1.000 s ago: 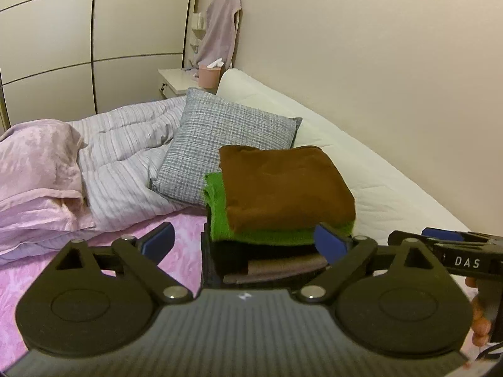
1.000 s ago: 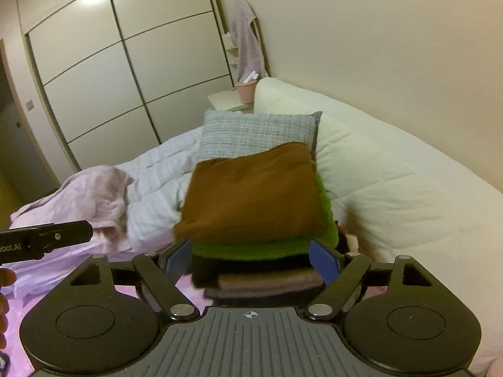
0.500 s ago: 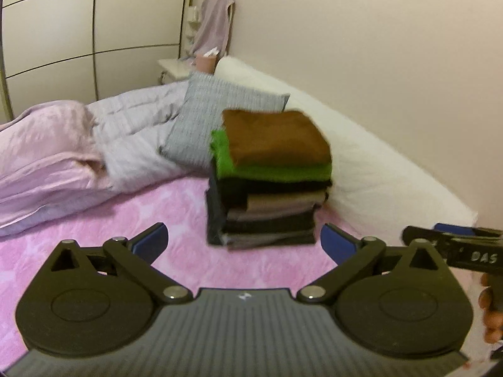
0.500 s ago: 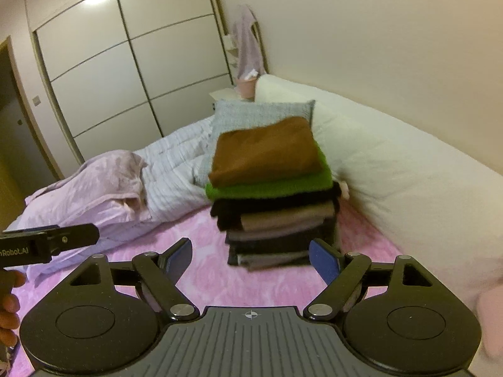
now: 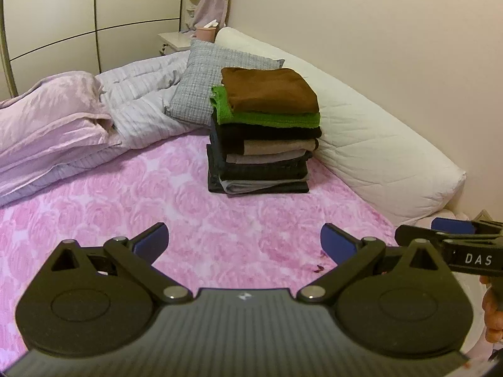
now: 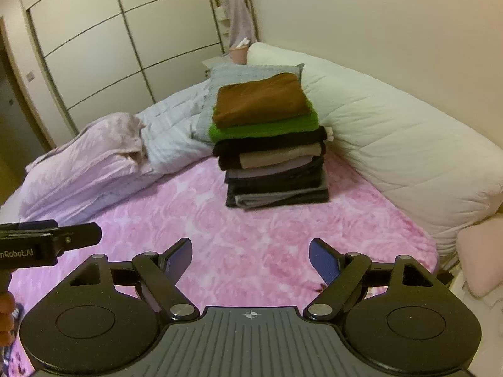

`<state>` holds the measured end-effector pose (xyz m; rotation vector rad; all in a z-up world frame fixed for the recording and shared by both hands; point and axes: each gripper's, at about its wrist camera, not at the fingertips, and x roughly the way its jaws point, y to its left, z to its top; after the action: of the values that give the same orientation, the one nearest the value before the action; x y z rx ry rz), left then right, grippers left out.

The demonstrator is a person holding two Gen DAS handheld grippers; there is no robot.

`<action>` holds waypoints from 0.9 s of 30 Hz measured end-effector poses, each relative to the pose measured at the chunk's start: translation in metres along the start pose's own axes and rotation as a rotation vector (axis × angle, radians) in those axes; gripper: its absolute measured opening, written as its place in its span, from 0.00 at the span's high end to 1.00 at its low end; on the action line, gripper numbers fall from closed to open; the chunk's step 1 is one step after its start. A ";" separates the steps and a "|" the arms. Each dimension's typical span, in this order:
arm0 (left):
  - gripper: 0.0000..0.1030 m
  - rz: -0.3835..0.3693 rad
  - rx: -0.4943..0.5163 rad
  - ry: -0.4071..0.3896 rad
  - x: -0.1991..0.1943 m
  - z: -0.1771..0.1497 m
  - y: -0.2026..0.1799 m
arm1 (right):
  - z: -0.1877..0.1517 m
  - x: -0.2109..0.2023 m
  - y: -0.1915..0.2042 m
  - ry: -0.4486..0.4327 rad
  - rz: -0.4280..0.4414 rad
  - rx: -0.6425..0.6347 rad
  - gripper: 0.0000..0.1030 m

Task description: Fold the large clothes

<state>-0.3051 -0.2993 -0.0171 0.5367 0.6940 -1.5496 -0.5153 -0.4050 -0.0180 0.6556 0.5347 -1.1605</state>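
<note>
Two grippers: I see both held above the pink rose-print bedspread point(image 5: 163, 194), side by side, each showing in the other's camera.
Left gripper point(image 5: 244, 243): my fingers are spread wide, blue pads facing each other, nothing between them but bedspread below.
Right gripper point(image 6: 250, 257): fingers spread wide too, empty; from the left wrist view I only catch its side at the right edge, marked "DAS", with part of a hand point(image 5: 492, 311) under it.
Stack of folded clothes point(image 5: 265, 132): it stands on the bedspread ahead of both grippers, well apart from the fingers, near the long white bolster.
Top of stack: a brown garment point(image 5: 272, 89) lies squarely on a green one point(image 5: 245, 116), whose left edge sticks out past it.
Lower layers: I make out black, tan, greyish and dark pieces down to a grey one at the bottom; I cannot tell what kind of garment each is.
White bolster point(image 5: 374, 144): runs along the wall just to the right of the stack.
Grey checked pillow point(image 5: 201, 91): leans behind the stack, touching it or nearly so; I cannot tell which.
Bedding: a striped duvet point(image 5: 141, 100) and a pale pink quilt point(image 5: 53, 116) are bunched at the left.
Far end: wardrobe doors point(image 6: 103, 50), a small nightstand point(image 5: 174, 39) with a pink container, a pale garment hanging above.
</note>
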 end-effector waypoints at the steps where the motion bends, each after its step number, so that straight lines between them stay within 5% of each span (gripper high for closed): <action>1: 0.01 0.006 -0.004 0.002 -0.001 -0.002 -0.002 | 0.000 -0.001 -0.001 0.003 0.007 -0.004 0.23; 27: 0.01 0.053 -0.016 0.039 0.001 -0.017 -0.047 | -0.004 -0.016 -0.031 0.032 0.075 -0.051 0.23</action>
<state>-0.3529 -0.2868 -0.0238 0.5708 0.7162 -1.4869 -0.5496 -0.3996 -0.0158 0.6454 0.5605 -1.0646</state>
